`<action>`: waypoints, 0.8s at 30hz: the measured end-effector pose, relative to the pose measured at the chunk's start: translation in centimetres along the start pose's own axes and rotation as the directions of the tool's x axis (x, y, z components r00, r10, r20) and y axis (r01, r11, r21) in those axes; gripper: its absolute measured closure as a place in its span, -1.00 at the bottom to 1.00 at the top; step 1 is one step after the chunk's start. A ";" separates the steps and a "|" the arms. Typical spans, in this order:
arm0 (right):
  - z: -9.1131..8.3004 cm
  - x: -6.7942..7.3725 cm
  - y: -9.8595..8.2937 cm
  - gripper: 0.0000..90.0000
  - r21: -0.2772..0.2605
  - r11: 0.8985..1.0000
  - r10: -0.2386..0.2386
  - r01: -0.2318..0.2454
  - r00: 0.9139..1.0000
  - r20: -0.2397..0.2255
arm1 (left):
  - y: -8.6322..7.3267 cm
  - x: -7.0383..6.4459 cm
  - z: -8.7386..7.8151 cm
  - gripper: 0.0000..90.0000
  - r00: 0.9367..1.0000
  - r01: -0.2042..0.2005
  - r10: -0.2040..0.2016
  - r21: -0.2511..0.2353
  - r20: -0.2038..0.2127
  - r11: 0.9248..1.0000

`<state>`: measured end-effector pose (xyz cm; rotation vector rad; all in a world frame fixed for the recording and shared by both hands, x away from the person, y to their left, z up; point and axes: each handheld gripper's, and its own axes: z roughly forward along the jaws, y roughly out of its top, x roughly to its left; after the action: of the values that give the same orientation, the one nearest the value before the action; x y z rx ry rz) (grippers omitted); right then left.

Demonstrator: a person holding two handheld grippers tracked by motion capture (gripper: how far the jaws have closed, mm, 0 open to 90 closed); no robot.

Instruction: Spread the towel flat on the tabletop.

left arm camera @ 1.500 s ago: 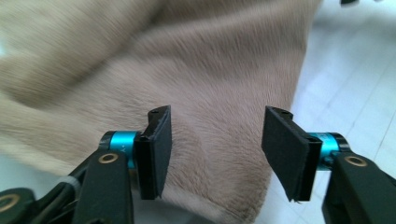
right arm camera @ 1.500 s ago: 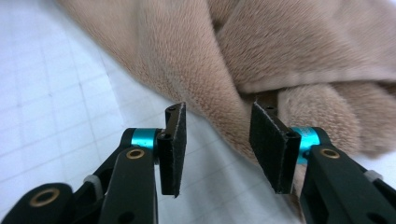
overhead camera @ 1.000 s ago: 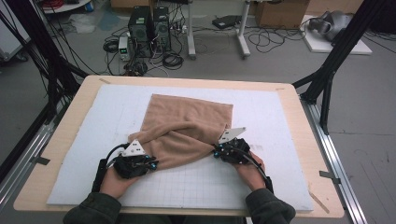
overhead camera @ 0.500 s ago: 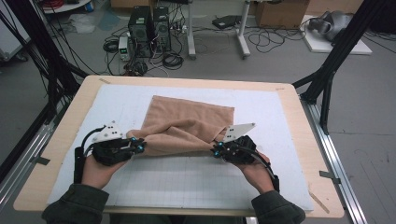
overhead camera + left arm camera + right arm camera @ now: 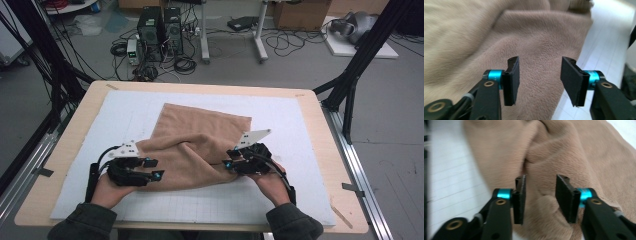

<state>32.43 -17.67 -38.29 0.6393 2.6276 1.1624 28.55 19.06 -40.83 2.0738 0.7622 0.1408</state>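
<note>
The left claw (image 5: 154, 168) has its two black jaws spread apart with nothing between them, hovering just over the near left edge of the soft tan fleece cloth (image 5: 200, 145); in the left gripper view the left claw (image 5: 539, 75) looks along the nap toward the cloth's border and the white gridded mat (image 5: 609, 37) beyond it. The left hand (image 5: 107, 187) grips its tool from behind, forearm coming in low from the near edge and angled slightly inward. The right claw (image 5: 226, 164) is also spread, its jaws straddling a raised fold of the cloth without pinching it; in the right gripper view the right claw (image 5: 539, 195) has bunched fabric rising between and past the pads. The right hand (image 5: 270, 182) holds its tool with the wrist turned inward, pointing left toward the other hand. The cloth lies rumpled at the middle of the mat, its far part flat, on the light wooden table (image 5: 320, 115).
</note>
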 end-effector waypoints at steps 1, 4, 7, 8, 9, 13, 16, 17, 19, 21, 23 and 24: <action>0.9 -0.3 0.1 0.14 0.010 1.000 0.025 -0.025 1.000 0.018 | -0.2 -0.1 0.7 0.07 1.000 -0.003 0.003 0.025 -0.001 1.000; 3.4 -0.4 0.5 0.18 0.061 0.998 0.026 -0.029 0.999 0.042 | -0.9 -0.5 2.9 0.27 0.999 -0.032 0.032 0.114 0.003 0.993; 5.2 -0.8 0.7 0.55 0.108 0.994 0.001 -0.009 0.997 0.075 | -1.6 -0.6 3.6 0.60 0.999 -0.027 0.029 0.077 -0.027 0.997; 5.5 -1.0 0.7 0.71 0.112 0.994 0.005 -0.013 0.998 0.066 | -1.6 -0.4 3.5 0.70 0.999 -0.020 0.022 0.072 -0.024 0.997; 5.6 -1.3 0.7 0.79 0.116 0.993 0.008 -0.014 0.998 0.057 | -1.6 -0.3 3.4 0.82 1.000 -0.022 0.023 0.069 -0.020 0.997; 4.5 -2.4 0.9 0.83 0.082 0.995 0.045 -0.051 0.996 0.077 | -1.3 -0.2 2.7 0.90 0.999 -0.020 0.021 0.035 -0.027 0.999; 2.9 -3.8 1.2 0.84 0.060 0.996 0.067 -0.073 0.993 0.096 | -0.8 0.0 1.7 0.91 0.999 -0.022 0.022 0.005 -0.040 1.000; 2.5 -4.3 1.3 0.84 0.055 0.995 0.072 -0.078 0.992 0.108 | -0.5 0.0 1.2 0.91 0.999 -0.025 0.025 -0.009 -0.043 1.000; 1.6 -5.1 1.5 0.84 0.044 0.995 0.086 -0.092 0.988 0.130 | 0.3 0.1 0.3 0.91 0.998 -0.028 0.025 -0.048 -0.054 0.998; 1.0 -5.8 1.7 0.85 0.043 0.994 0.094 -0.102 0.984 0.151 | 1.2 0.4 -0.8 0.91 0.997 -0.036 0.029 -0.086 -0.072 0.996; 0.4 -6.5 1.9 0.85 0.036 0.995 0.090 -0.098 0.981 0.173 | 2.0 0.8 -1.8 0.92 0.996 -0.037 0.026 -0.120 -0.087 0.992; 0.0 -6.8 1.9 0.85 0.027 0.994 0.102 -0.109 0.978 0.179 | 2.3 1.0 -2.1 0.92 0.995 -0.036 0.023 -0.130 -0.101 0.991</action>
<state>39.07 -19.68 -36.91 0.8576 2.4965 1.0339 29.63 20.22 -37.98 1.9642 0.7617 0.3045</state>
